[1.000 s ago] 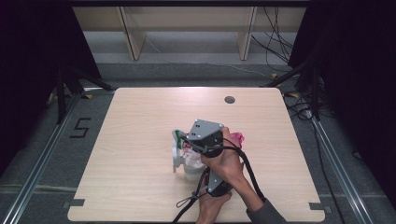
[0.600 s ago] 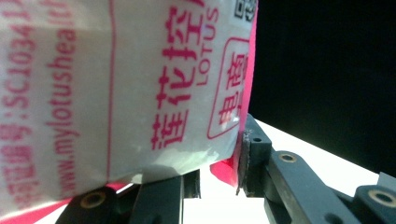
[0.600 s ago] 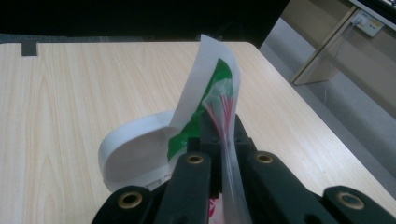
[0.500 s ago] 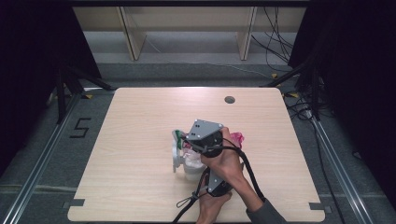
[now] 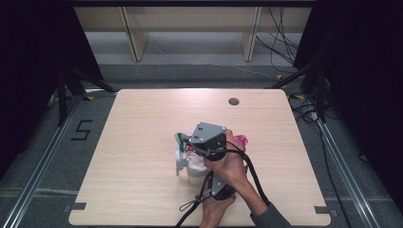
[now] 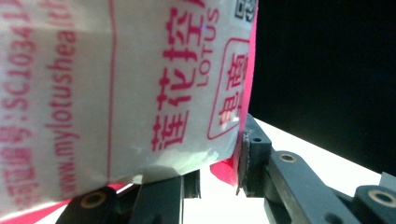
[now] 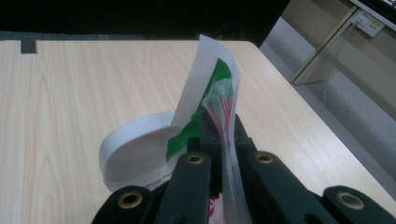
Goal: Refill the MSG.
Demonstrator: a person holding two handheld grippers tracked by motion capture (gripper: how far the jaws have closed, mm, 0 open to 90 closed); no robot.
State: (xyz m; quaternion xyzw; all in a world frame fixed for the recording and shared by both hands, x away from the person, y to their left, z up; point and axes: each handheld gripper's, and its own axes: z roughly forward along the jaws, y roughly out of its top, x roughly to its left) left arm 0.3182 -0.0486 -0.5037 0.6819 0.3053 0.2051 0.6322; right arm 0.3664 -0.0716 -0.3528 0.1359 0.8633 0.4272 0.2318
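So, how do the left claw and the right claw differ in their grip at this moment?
The right claw has its jaws pressed shut on a thin edge of the plastic bag, which stands up from between them. The left claw has its jaws wider apart, with a broad white, pink-printed part of the bag between them. Both hold the same bag over the wooden table.

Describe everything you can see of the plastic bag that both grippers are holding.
The plastic bag is thin, whitish film printed with pink-red text, including LOTUS, with a green patch near its top. It stands bunched at mid-table beside a white container. The left gripper and the right gripper each pinch an edge between their jaws.
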